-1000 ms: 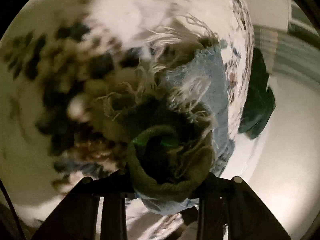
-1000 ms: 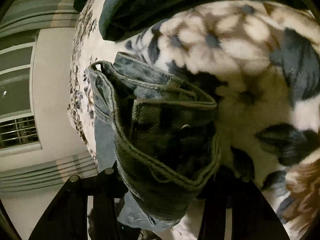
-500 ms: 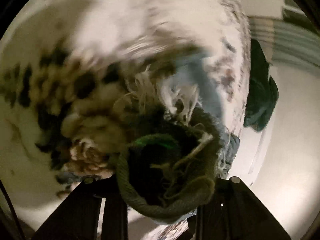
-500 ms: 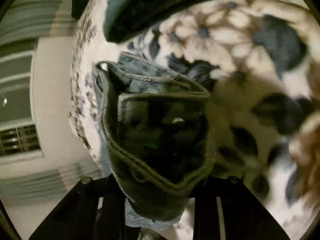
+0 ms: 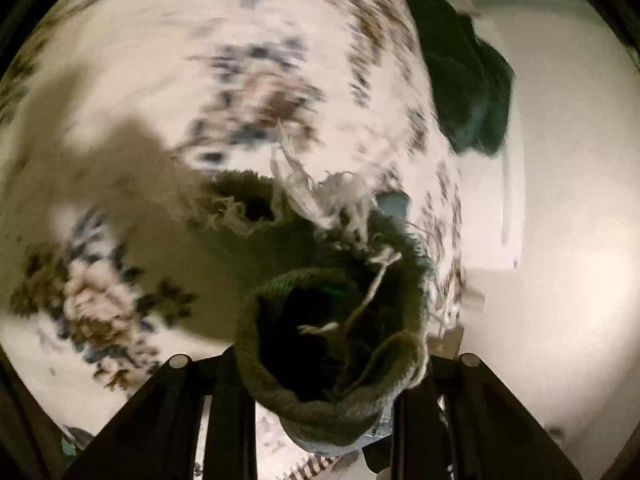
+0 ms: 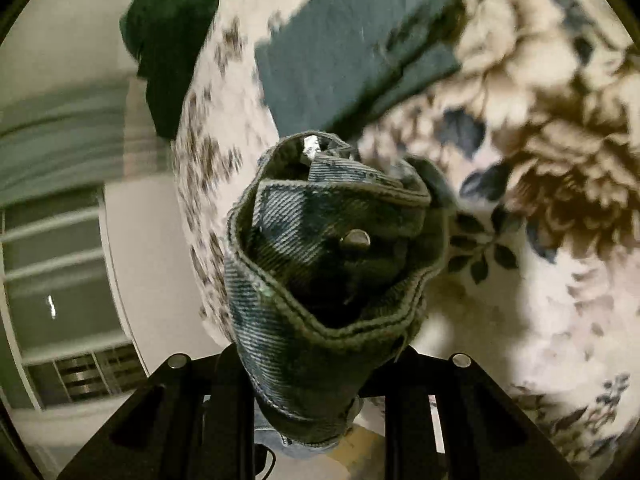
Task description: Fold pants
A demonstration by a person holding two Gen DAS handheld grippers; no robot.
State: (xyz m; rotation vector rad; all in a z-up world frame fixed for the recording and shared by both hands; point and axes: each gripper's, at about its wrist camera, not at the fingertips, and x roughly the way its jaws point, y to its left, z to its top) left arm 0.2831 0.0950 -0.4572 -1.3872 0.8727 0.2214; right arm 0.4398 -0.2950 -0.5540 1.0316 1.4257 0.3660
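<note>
My left gripper (image 5: 324,400) is shut on the frayed leg hem of the blue jeans (image 5: 336,320), with white threads hanging loose; the bunched hem fills the gap and is held above the floral bed cover (image 5: 200,80). My right gripper (image 6: 316,392) is shut on the waistband end of the jeans (image 6: 320,272), where a metal button (image 6: 354,239) shows. That end is also lifted over the bed cover (image 6: 540,200). The fingertips of both grippers are hidden by denim.
A dark green garment (image 5: 468,80) hangs over the bed's edge; it also shows in the right wrist view (image 6: 168,40). A teal folded cloth (image 6: 352,48) lies on the bed. Pale floor (image 5: 560,240) beside the bed, a window (image 6: 60,280) at left.
Both grippers have lifted and swung with the jeans; the bed cover now sits farther below, and the view sweeps toward the bed's edge. Both grips stay shut.
</note>
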